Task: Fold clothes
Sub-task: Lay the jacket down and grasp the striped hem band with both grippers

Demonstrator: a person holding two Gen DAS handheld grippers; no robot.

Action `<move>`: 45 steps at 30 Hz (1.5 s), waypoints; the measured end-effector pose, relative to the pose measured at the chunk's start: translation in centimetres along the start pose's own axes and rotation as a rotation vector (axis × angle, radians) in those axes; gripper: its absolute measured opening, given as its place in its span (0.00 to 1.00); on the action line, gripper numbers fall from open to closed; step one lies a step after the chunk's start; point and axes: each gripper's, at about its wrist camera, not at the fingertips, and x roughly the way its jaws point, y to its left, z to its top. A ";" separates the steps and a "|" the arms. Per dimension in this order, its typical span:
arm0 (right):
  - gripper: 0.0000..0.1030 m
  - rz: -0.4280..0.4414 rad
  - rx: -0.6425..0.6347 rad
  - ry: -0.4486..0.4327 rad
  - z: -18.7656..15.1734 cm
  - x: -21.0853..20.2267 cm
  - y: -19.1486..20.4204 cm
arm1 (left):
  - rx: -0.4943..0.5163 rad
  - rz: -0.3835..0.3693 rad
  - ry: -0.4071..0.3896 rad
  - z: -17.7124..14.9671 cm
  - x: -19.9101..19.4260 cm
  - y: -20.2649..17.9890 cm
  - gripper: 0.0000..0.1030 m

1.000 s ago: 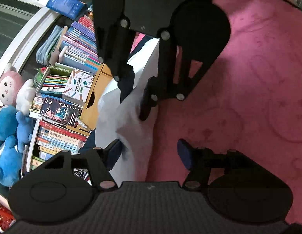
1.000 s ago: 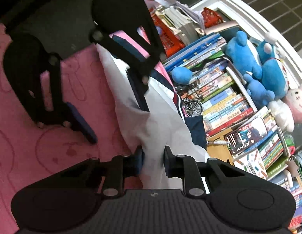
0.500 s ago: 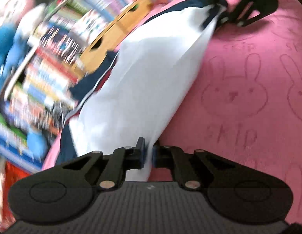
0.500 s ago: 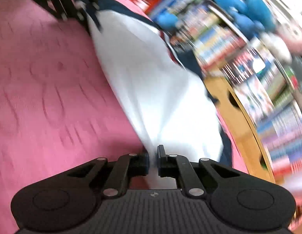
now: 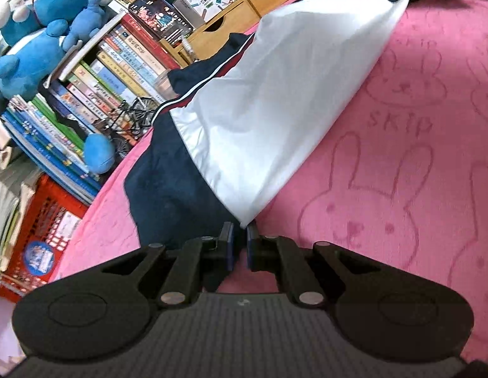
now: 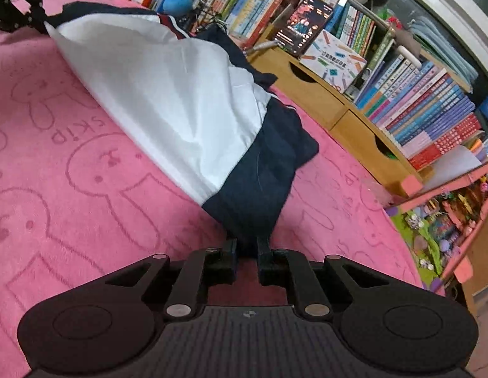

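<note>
While the wooden drawers [image 6: 319, 94] beyond stay shut, the white-and-navy jacket [image 5: 269, 100] stretches over the pink blanket [image 5: 401, 173]. The left gripper [image 5: 240, 236] pinches its white corner, the right gripper [image 6: 246, 249] its navy end. Open blanket lies alongside.

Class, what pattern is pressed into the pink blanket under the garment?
Outlined rabbits with the word SKIP on the pink blanket, clearest in the left wrist view.
</note>
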 end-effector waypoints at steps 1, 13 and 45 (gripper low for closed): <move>0.12 -0.009 0.010 0.008 -0.4 -0.2 -0.1 | -0.008 0.006 0.004 -0.3 -0.2 0.2 0.07; 0.33 -0.004 0.314 -0.022 -3.4 -4.2 -2.6 | -0.343 -0.021 -0.010 -2.2 -5.5 6.0 0.30; 0.18 0.275 0.661 -0.105 16.5 19.8 -3.4 | -0.434 0.041 -0.203 12.9 8.3 4.7 0.68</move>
